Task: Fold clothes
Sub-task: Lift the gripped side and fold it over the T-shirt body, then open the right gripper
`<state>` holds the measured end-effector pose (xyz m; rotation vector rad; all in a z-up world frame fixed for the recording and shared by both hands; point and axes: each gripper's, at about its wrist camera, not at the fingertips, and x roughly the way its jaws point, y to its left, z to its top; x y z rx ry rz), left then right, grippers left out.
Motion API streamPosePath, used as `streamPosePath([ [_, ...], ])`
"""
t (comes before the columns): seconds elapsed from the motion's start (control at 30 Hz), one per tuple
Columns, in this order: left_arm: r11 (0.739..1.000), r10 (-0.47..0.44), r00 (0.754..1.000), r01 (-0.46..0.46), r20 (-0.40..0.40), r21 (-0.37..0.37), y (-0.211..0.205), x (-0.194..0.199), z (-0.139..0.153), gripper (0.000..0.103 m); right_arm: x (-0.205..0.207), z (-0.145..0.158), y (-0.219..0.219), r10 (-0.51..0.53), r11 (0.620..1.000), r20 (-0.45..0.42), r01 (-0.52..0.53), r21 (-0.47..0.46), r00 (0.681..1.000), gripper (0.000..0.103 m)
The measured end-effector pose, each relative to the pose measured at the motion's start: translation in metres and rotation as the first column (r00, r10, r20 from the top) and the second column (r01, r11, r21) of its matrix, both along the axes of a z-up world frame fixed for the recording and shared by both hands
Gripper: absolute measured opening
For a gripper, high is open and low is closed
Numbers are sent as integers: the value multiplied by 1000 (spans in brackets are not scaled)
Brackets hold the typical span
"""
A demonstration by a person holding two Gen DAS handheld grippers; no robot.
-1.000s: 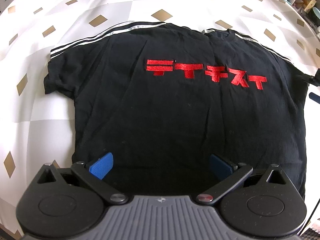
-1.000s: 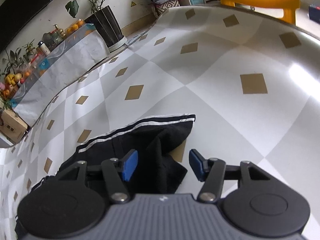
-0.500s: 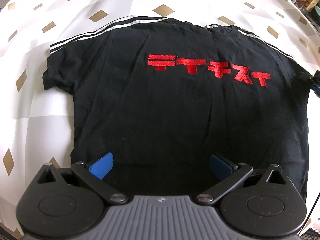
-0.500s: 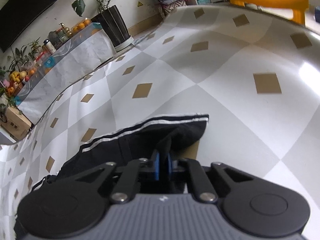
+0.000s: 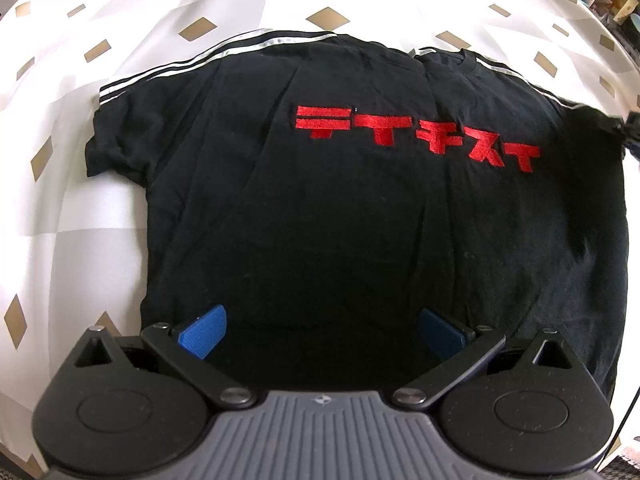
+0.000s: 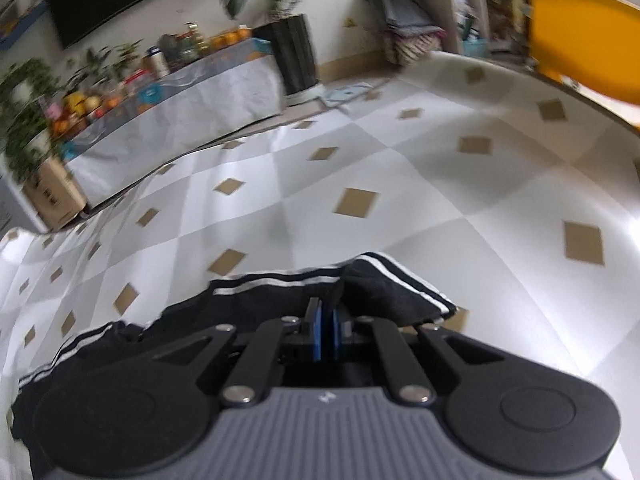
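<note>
L gripper (image 5: 320, 330) jaws wide; R gripper (image 6: 325, 330) jaws clamped together.

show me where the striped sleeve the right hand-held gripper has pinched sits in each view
Left wrist view: the sleeve is at the far right edge, stretched outward at the shirt's shoulder line.
Right wrist view: the sleeve is low centre, bunched just ahead of the right hand-held gripper, whose pads are clamped on it.
Shared landmark: the white shoulder stripes on the black T-shirt.
</note>
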<state>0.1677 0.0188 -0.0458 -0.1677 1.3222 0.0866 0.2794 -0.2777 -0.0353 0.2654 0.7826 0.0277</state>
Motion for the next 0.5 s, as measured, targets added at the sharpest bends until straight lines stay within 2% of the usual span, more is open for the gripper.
streamPosePath([
  [0.1, 1000, -5, 1000, 5, -2, 1, -1, 0, 0, 103, -2, 3, 28, 115, 989, 22, -113, -93, 993, 5],
  [0.17, 1000, -4, 1000, 4, -4, 0, 0, 0, -1, 103, -5, 0, 51, 227, 959, 19, -220, -180, 974, 6],
  [0.3, 1000, -1, 1000, 0, -10, -5, 0, 0, -1, 103, -13, -17, 85, 389, 884, -62, -392, -256, 919, 12],
  [0.4, 1000, 1, 1000, -1, -11, -9, 1, 0, -2, 103, -17, -23, 93, 442, 857, -112, -456, -239, 890, 27],
  [0.5, 1000, 6, 1000, -6, -11, -14, 1, 0, -1, 103, -19, -10, 86, 449, 876, -65, -454, -165, 891, 37],
])
